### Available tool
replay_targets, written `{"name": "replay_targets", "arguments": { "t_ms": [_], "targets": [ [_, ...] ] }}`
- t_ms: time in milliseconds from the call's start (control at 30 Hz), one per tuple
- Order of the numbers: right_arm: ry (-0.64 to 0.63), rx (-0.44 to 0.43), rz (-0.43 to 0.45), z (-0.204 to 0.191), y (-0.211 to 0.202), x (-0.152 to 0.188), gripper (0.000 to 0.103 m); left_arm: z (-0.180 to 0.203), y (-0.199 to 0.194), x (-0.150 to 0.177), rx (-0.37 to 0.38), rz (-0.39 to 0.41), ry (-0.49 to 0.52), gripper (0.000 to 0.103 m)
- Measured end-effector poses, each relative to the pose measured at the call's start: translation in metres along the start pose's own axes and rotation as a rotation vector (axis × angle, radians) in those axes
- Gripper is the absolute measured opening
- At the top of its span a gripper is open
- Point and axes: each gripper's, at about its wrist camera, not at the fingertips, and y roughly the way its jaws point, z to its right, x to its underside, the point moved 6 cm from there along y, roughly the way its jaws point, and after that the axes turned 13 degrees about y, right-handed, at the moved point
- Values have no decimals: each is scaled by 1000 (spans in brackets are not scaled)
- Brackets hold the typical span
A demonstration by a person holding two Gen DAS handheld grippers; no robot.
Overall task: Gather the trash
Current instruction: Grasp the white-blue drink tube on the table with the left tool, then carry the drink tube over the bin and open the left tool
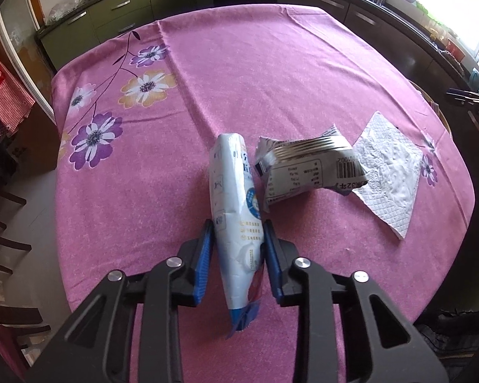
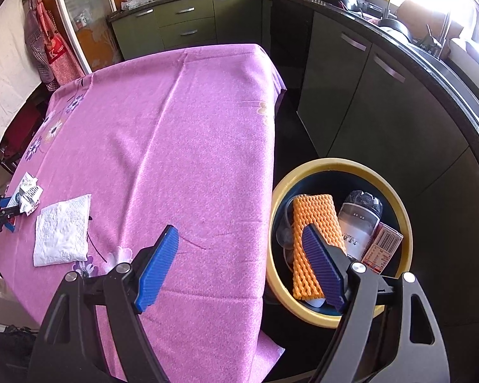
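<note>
Pointing steeply down, our left gripper (image 1: 238, 239) clamps the white packet (image 1: 236, 210) on the tabletop (image 1: 271, 79), while our right gripper (image 2: 239, 255) hangs released beside the bin (image 2: 303, 172).

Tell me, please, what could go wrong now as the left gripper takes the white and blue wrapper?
1. The left gripper pinches the white and blue wrapper at one end; the thin film may slip out.
2. The silver wrapper touches it and might be dragged along.
3. The bin stands off the table's far side, so the carry is long.
</note>
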Motion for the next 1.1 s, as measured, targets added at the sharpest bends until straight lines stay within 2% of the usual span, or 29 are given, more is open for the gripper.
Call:
{"name": "replay_targets", "arguments": {
  "t_ms": [267,433,533,733,900,967,1000,1100],
  "targets": [
    [27,0,12,11,-8,6,79,5,-33,-3,-30,48,23,29],
    [49,1,27,22,-15,10,79,33,-65,-26,-3,112,100,29],
    [67,9,39,32,-21,12,79,65,-74,-56,24,153,198,29],
    [114,32,70,61,-38,20,79,161,-61,-136,170,215,396,29],
    [173,54,92,97,-57,35,80,246,-34,-202,302,205,527,29],
    [202,63,101,111,-63,42,80,285,-16,-232,363,176,559,29],
    [218,67,106,119,-67,47,80,303,-6,-244,380,165,573,30],
    [258,80,107,140,-74,61,80,341,28,-279,363,145,592,30]
  ]
}}
